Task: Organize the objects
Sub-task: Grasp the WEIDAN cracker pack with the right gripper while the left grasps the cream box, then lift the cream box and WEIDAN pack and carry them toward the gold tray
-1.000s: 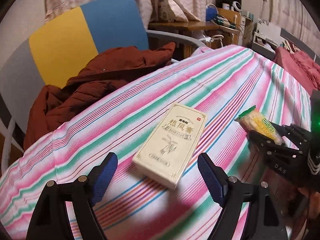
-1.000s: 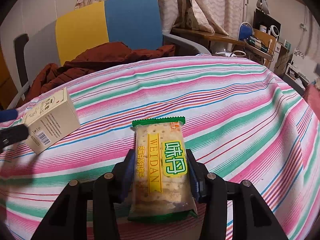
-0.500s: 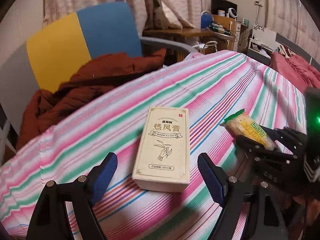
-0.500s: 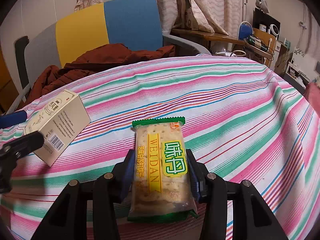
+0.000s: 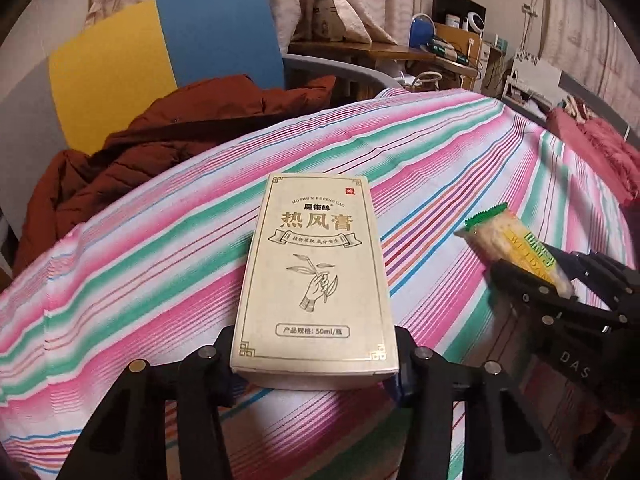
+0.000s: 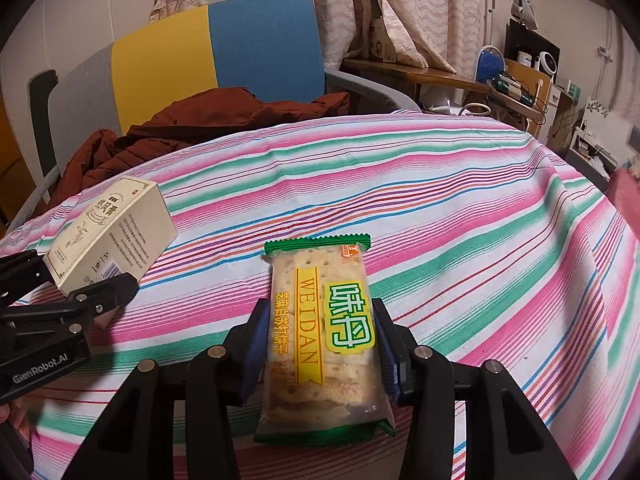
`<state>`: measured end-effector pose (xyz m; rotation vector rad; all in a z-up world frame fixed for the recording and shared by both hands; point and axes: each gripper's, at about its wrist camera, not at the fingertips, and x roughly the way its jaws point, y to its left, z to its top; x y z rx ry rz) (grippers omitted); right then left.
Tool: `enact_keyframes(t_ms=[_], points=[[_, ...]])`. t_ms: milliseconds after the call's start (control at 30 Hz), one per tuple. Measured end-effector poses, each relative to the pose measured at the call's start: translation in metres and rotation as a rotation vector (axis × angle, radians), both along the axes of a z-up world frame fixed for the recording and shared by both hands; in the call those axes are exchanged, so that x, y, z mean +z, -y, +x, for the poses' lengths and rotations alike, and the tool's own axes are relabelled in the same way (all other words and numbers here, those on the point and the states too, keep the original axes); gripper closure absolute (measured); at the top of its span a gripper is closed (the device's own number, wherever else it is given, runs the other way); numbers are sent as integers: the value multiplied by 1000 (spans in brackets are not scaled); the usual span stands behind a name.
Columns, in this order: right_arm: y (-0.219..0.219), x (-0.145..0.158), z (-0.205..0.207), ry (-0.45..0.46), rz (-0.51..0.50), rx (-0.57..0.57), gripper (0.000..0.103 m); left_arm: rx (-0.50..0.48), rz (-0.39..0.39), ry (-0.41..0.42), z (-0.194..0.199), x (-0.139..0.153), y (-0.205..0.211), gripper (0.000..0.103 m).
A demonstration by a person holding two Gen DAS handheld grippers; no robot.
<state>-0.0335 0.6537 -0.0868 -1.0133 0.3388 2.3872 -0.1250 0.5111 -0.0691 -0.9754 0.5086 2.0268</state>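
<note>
Two grips hold: the left gripper (image 5: 315, 364), jaws just closing, clamps the box (image 5: 314, 276), the right gripper (image 6: 320, 350) pinches the crackers (image 6: 320, 336), whose slick wrapper could slip onto the table (image 6: 480, 208).

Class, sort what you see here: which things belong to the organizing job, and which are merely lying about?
Job:
- cream box, left gripper just closed on it
- cracker packet, in right gripper

Lying about:
- brown jacket
- chair
- striped tablecloth
</note>
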Motion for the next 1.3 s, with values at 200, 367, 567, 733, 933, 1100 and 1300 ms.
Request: enact_keyframes(t_ms=[200, 367, 567, 733, 933, 1100, 1300], points=[[1, 0, 0, 6, 13, -1, 54, 9, 2, -45, 8, 0, 4, 51], [5, 1, -2, 16, 45, -3, 56, 45, 58, -115, 21, 9, 22, 51], [13, 6, 0, 5, 110, -8, 56, 97, 107, -150, 37, 17, 53, 51], [23, 12, 1, 2, 170, -1, 56, 126, 141, -162, 51, 20, 78, 51], [44, 20, 4, 3, 249, 28, 56, 166, 176, -166, 67, 21, 114, 51], [74, 24, 5, 23, 336, 81, 56, 149, 173, -211, 86, 23, 123, 51], [108, 27, 13, 29, 347, 164, 56, 131, 186, -242, 103, 26, 135, 51]])
